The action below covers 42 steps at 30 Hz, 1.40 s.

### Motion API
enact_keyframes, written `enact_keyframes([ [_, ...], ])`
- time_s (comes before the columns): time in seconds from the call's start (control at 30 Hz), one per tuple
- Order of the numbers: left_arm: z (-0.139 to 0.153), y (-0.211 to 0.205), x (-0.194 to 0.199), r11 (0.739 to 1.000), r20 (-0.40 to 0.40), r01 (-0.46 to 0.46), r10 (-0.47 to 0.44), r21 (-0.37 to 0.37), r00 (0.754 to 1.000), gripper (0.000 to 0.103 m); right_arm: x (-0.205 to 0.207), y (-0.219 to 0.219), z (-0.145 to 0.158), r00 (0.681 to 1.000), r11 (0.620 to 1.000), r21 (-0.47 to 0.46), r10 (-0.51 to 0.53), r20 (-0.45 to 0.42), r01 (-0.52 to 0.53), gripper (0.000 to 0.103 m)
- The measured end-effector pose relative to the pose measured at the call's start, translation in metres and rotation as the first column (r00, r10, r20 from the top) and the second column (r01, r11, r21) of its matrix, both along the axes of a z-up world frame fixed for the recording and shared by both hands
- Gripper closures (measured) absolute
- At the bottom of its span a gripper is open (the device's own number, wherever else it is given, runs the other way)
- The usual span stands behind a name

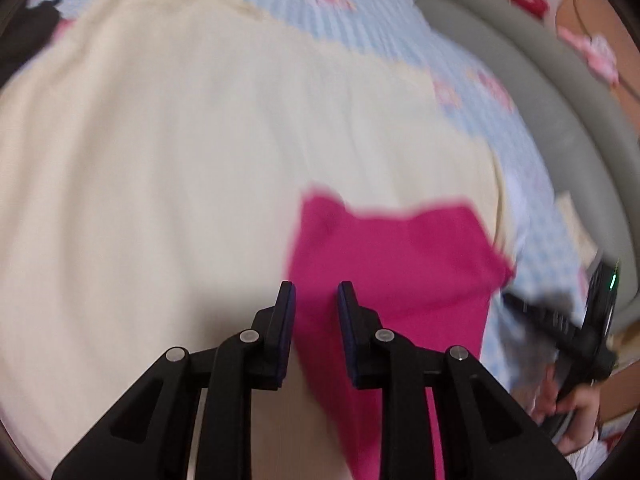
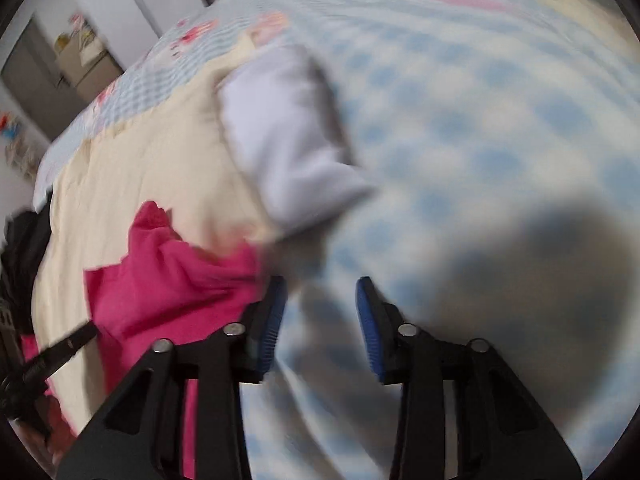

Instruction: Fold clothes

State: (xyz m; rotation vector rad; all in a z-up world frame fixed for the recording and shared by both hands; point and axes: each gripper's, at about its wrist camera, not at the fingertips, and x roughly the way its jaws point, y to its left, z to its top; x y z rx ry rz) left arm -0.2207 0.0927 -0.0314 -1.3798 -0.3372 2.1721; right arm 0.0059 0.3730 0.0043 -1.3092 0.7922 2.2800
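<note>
left wrist view: the left tool (image 1: 316, 292) hangs over the near edge of the pink garment (image 1: 396, 264), its jaws narrowly parted with nothing pinched between them. the pink garment lies flat on the cream blanket (image 1: 180, 152) on the bed.

right wrist view: the right tool (image 2: 320, 292) stands partly open and empty over the blue checked sheet (image 2: 460, 120), just right of the pink garment (image 2: 168, 284); a white cloth (image 2: 288, 140) lies beyond it. this looks like a pause between folds; next, each tool needs an edge to pinch.
</note>
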Motion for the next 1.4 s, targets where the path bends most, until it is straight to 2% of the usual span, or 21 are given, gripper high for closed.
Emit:
enact_keyframes([
  [0.07,0.008,-0.004,-0.009,1.000,-0.023,-0.023,0.023,0.012,0.999,0.062,0.012,0.004,0.014,0.999,0.999,-0.038,0.027,-0.046,-0.029,0.067],
  [0.17,-0.006,0.010,-0.027,0.998,0.027,-0.028,0.030,-0.052,0.999,0.060,0.001,-0.022,0.048,0.980,0.988,0.041,0.151,-0.130,-0.147,0.067],
  [0.23,-0.018,0.017,-0.034,1.000,0.089,-0.010,0.011,-0.012,0.996,0.060,-0.027,-0.040,0.058,0.953,0.967,0.059,0.252,-0.165,-0.246,0.057],
  [0.3,-0.022,0.026,-0.033,1.000,0.101,0.007,-0.008,0.010,0.995,0.062,-0.055,-0.050,0.051,0.938,0.950,0.043,0.313,-0.148,-0.310,0.053],
  [0.33,-0.020,0.030,-0.031,1.000,0.088,0.022,-0.022,-0.002,0.996,0.069,-0.065,-0.052,0.044,0.933,0.940,0.034,0.340,-0.118,-0.339,0.053],
  [0.37,-0.018,0.032,-0.031,0.999,0.071,0.028,-0.026,-0.023,0.997,0.084,-0.076,-0.054,0.036,0.926,0.930,0.023,0.368,-0.087,-0.367,0.053],
  [0.4,-0.016,0.032,-0.031,0.998,0.053,0.030,-0.027,-0.049,0.998,0.085,-0.097,-0.054,0.026,0.917,0.919,0.008,0.394,-0.058,-0.394,0.056],
  [0.43,-0.014,0.033,-0.032,0.997,0.035,0.031,-0.028,-0.075,0.999,0.087,-0.112,-0.054,0.016,0.913,0.913,0.001,0.407,-0.016,-0.407,0.073],
  [0.5,-0.008,0.031,-0.031,0.998,-0.013,0.004,-0.005,-0.069,1.000,0.093,-0.122,-0.059,0.007,0.909,0.908,0.038,0.415,0.041,-0.416,0.088],
  [0.57,-0.004,0.024,-0.031,0.998,-0.044,-0.040,0.038,-0.039,0.998,0.093,-0.120,-0.062,0.014,0.899,0.896,0.088,0.438,0.001,-0.436,0.096],
  [0.6,-0.002,0.020,-0.031,0.998,-0.058,-0.062,0.061,-0.022,0.996,0.093,-0.117,-0.062,0.018,0.901,0.897,0.106,0.433,-0.020,-0.429,0.098],
  [0.73,-0.011,0.024,-0.039,0.991,-0.078,-0.101,0.094,-0.093,0.993,0.093,-0.106,-0.056,0.029,0.913,0.912,0.167,0.394,-0.108,-0.374,0.099],
  [0.8,-0.035,0.014,-0.051,0.992,0.061,-0.067,0.074,-0.106,0.995,0.092,-0.114,-0.049,0.019,0.946,0.935,0.187,0.318,-0.069,-0.301,0.099],
  [0.87,-0.029,0.004,-0.050,0.994,0.071,-0.083,0.088,-0.072,0.994,0.092,-0.123,-0.042,0.009,0.970,0.951,0.208,0.239,-0.032,-0.228,0.099],
  [0.97,-0.009,-0.013,-0.042,0.994,0.037,-0.106,0.106,-0.006,0.994,0.091,-0.111,-0.033,0.011,0.979,0.975,0.125,0.195,-0.057,-0.186,0.092],
  [1.03,0.005,-0.013,-0.031,0.997,0.009,-0.061,0.061,0.039,0.998,0.091,-0.094,-0.041,0.031,0.972,0.971,0.150,0.203,-0.120,-0.185,0.082],
  [1.1,0.013,-0.007,-0.016,0.997,0.007,0.020,-0.020,0.070,1.000,0.091,-0.074,-0.048,0.051,0.959,0.970,0.161,0.210,-0.192,-0.180,0.080],
  [1.13,0.014,-0.002,-0.007,0.995,0.012,0.071,-0.072,0.072,0.997,0.091,-0.066,-0.055,0.055,0.953,0.971,0.143,0.218,-0.209,-0.191,0.080],
  [1.2,0.010,0.011,0.011,0.989,0.028,0.149,-0.149,0.009,0.988,0.089,-0.051,-0.068,0.062,0.942,0.971,0.106,0.235,-0.241,-0.215,0.080],
  [1.33,-0.026,0.023,0.036,0.957,0.149,0.267,-0.249,-0.112,0.957,0.079,-0.028,-0.111,0.033,0.931,0.941,0.033,0.337,-0.141,-0.336,0.079],
  [1.4,-0.029,0.020,0.049,0.943,0.128,0.284,-0.264,-0.173,0.956,0.079,-0.017,-0.127,0.007,0.926,0.928,-0.016,0.369,-0.083,-0.372,0.079],
])
